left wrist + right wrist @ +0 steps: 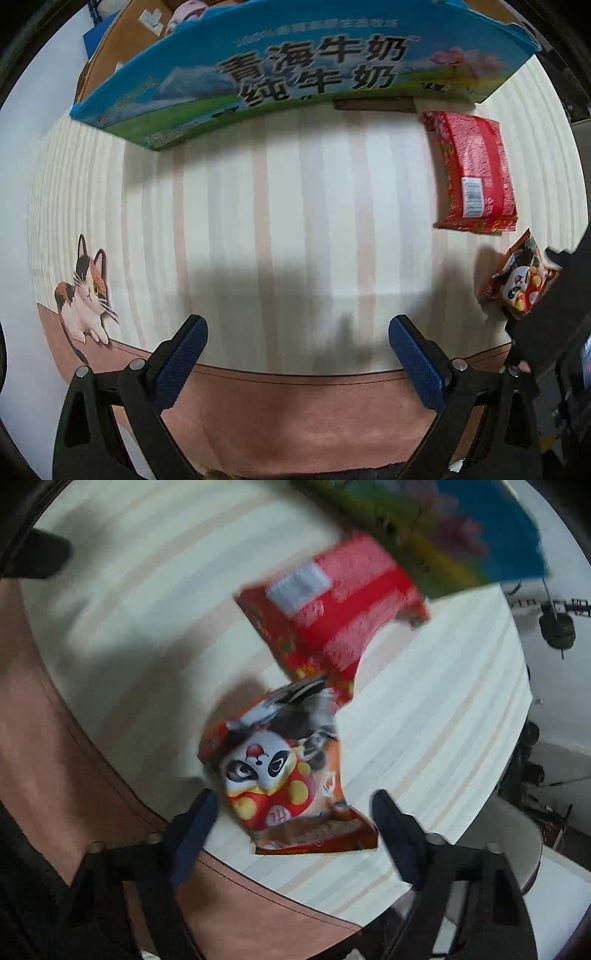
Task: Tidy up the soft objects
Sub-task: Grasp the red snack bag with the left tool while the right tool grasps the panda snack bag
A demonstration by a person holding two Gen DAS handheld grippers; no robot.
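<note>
Panda snack bag (284, 775) lies crumpled on the striped bench (424, 738), its lower end sitting between the spread jaws of the right gripper (295, 812), which grasp nothing. Just beyond it, toward one o'clock, rests a larger red packet (332, 602), its corner touching or overlapping the bag. Over on the other side, the left gripper (297, 334) hovers with jaws released above bare cloth. A blue milk carton box (295, 70) stands at twelve o'clock, with a printed cat (86, 291) at nine.
</note>
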